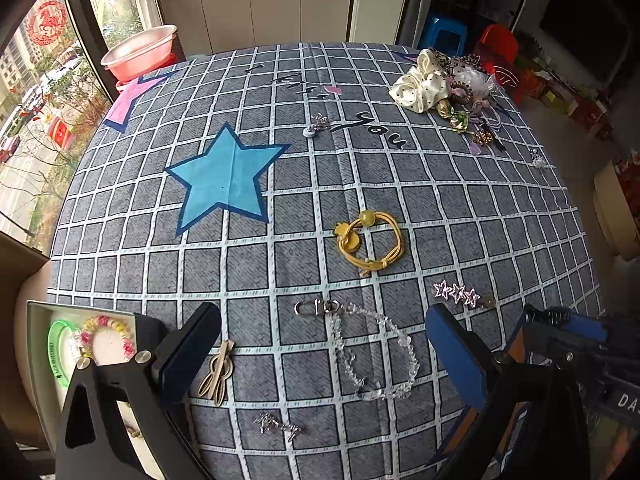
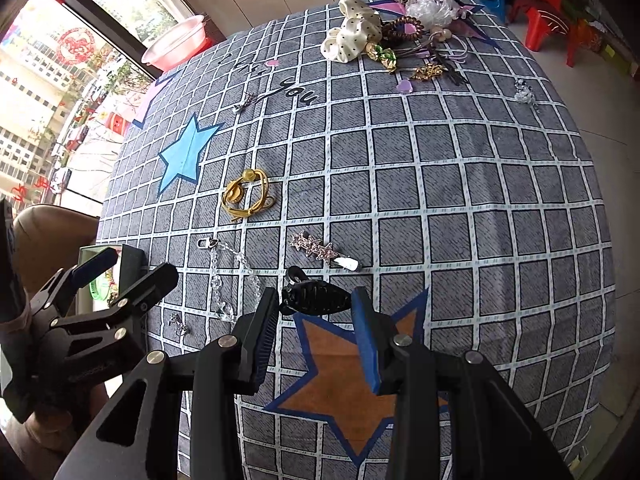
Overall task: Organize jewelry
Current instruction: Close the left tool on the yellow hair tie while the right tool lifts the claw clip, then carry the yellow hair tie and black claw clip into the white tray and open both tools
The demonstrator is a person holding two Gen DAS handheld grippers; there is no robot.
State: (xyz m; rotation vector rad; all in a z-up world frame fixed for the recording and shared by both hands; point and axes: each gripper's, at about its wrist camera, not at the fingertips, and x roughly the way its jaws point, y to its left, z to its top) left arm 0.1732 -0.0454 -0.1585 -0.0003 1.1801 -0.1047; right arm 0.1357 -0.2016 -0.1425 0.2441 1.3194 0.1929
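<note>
Black hair claw (image 2: 314, 300) (right wrist view only) between jaws.

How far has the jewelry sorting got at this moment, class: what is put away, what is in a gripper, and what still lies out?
Done: two bracelets lie in the box. In hand: the right gripper grips a black claw clip; the left gripper is open and empty. Left: the yellow hair tie, crystal chain, star clip and the far pile.
</note>
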